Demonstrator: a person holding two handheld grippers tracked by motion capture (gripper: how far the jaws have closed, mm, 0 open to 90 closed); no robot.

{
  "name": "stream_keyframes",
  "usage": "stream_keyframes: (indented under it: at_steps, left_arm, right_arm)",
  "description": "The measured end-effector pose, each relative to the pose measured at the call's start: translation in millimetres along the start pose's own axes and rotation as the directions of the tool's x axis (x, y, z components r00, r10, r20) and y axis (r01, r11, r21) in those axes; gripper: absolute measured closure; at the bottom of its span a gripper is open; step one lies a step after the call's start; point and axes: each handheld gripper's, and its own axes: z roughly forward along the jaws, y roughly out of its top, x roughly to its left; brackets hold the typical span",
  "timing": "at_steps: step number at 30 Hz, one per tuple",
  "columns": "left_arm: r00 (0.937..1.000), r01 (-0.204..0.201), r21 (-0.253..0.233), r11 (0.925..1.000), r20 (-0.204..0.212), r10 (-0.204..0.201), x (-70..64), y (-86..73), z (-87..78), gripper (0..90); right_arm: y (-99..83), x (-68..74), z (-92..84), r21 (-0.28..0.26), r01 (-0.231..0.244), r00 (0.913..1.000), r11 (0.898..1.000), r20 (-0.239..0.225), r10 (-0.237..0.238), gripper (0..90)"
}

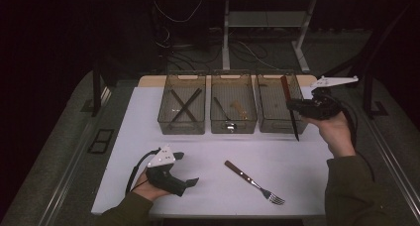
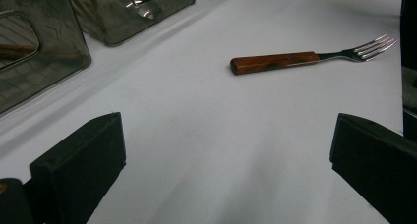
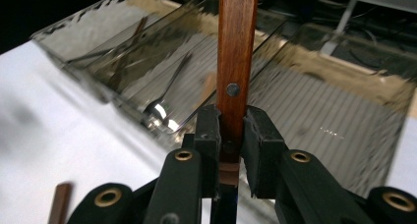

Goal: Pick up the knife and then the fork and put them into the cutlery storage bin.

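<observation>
Right gripper [image 1: 295, 106] clamped on wood-handled knife [image 1: 290, 107], held upright over the right bin [image 1: 277, 118] of 3, left gripper [image 1: 187, 169] wide open, empty, low near fork [image 1: 253, 182] on table [image 1: 148, 132]

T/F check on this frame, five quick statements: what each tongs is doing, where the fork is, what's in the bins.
1. The right tongs grip a wooden-handled knife. True.
2. The left tongs hold the fork. False: they are open with nothing between them; the fork lies on the table.
3. Three clear bins stand in a row. True.
4. The knife lies flat in the right bin. False: it is held up over that bin's front edge.
5. The left bin holds two crossed utensils. True.
</observation>
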Motion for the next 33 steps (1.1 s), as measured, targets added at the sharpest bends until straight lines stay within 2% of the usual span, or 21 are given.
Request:
stream_keyframes:
  at_steps: [9, 14, 15, 19, 25, 27, 33]
  left_arm:
    - [0.9998, -0.010, 0.002, 1.0000, -0.014, 0.010, 2.6, -1.0, -0.3, 0.0]
    - [0.9998, -0.011, 0.001, 0.9999, -0.015, 0.011, 2.5, -1.1, -0.8, 0.0]
    - [0.9998, -0.012, 0.002, 0.9999, -0.015, 0.012, 2.4, -1.2, -0.6, 0.0]
    - [0.9998, -0.017, 0.007, 0.9998, -0.013, 0.017, 1.9, -1.0, -0.4, 0.0]
    - [0.9998, -0.018, 0.003, 0.9998, -0.012, 0.018, 2.0, -1.2, -0.3, 0.0]
    - [0.9998, -0.019, 0.004, 0.9998, -0.011, 0.019, 2.0, -1.2, -0.2, 0.0]
    - [0.9998, -0.020, 0.004, 0.9998, -0.010, 0.020, 1.2, -1.0, 0.7, 0.0]
  right_arm:
    - [35.3, -21.6, 4.4, -0.011, -0.014, 0.9979, 1.000, 0.062, 0.014, 77.8]
    - [48.8, -31.6, 16.7, -0.013, -0.002, 0.9962, 1.000, 0.087, 0.003, 77.8]
    - [50.1, -33.4, 19.8, -0.015, 0.013, 0.9953, 1.000, 0.096, -0.012, 77.7]
    - [52.3, -41.2, 31.9, -0.033, 0.026, 0.9935, 0.999, 0.111, -0.022, 77.8]
    - [42.8, -54.7, 49.9, 0.021, 0.009, 0.9901, 1.000, 0.140, -0.012, 77.7]
    - [40.2, -58.1, 51.9, 0.019, -0.007, 0.9908, 1.000, 0.135, 0.005, 77.7]
    - [31.5, -63.9, 59.8, 0.056, -0.014, 0.9887, 0.998, 0.150, 0.005, 77.7]
